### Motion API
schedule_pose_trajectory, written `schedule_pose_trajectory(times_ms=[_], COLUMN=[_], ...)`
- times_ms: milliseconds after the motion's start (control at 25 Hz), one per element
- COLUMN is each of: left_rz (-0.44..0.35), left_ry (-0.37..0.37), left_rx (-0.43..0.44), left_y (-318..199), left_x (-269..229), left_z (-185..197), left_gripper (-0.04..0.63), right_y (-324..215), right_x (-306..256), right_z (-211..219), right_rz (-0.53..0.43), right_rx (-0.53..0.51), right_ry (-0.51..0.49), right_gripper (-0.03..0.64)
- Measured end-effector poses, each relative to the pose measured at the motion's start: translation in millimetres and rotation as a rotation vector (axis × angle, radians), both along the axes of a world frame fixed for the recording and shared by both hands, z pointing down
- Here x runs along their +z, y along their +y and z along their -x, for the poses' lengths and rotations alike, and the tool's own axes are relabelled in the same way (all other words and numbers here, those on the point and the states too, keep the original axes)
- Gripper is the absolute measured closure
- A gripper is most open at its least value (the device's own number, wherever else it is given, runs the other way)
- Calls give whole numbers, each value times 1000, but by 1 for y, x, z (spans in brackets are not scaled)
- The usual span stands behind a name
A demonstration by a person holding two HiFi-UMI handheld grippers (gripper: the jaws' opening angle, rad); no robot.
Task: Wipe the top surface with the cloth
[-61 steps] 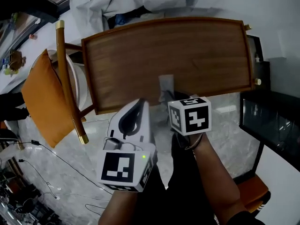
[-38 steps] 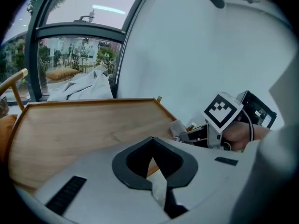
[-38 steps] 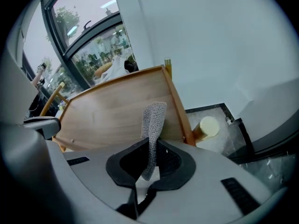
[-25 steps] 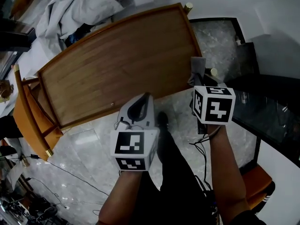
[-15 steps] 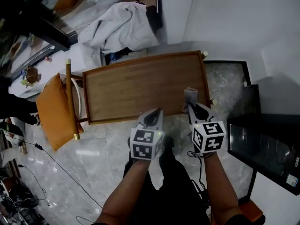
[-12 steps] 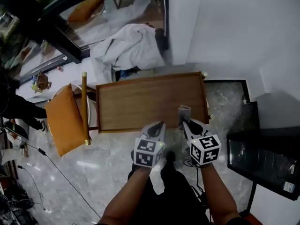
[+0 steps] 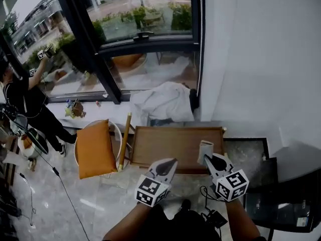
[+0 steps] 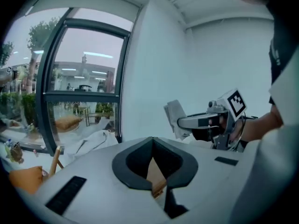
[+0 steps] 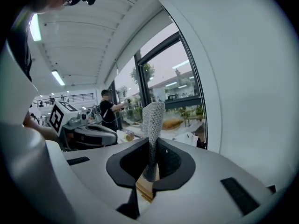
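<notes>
The wooden table with its raised rim stands far below, its top bare. My right gripper is shut on a folded grey cloth, which sticks up from the jaws over the table's right end. In the right gripper view the cloth rises straight from the gripper, well off the wood. My left gripper hangs beside it over the table's front edge, shut with nothing in it. The left gripper view has its jaws meeting in a point, with the right gripper and cloth beyond.
A chair with an orange cushion stands left of the table. A heap of white sheet lies behind it under a big black-framed window. A person stands at the far left. A white wall and a black cabinet are on the right.
The head view has tilted up and pulled back: the table looks smaller and lower, and the window and street have come into view. Both grippers stay raised, the cloth still held.
</notes>
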State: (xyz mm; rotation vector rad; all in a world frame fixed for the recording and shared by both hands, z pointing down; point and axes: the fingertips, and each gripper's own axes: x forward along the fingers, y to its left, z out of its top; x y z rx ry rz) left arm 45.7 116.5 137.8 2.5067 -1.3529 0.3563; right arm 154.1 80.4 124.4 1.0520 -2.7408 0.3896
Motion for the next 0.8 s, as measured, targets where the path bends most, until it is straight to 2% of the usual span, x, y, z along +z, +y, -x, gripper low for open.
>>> schedule_pose_trajectory(times_ms=[160, 240, 360, 520, 640, 800], left_rz=[-75, -111, -162, -192, -230, -231], left_ry=[80, 119, 136, 146, 153, 191], left_rx=[-10, -24, -33, 22, 75, 122], left_y=[30, 41, 60, 87, 119, 161], left_x=[-53, -73, -90, -105, -117, -116], left_z=[26, 42, 64, 81, 91, 112], left_gripper=[584, 584, 584, 584, 584, 584], right_y=[24, 33, 50, 88, 119, 161], right_x=[-60, -72, -83, -111, -121, -118], right_z=[-10, -13, -12, -8, -1, 24], right_rz=[-94, -129, -156, -174, -210, -186], right_rx=[-7, -12, -30, -29, -4, 22], right_ry=[-91, -76, -53, -116, -110, -135], right_gripper=[580, 580, 580, 580, 580, 580])
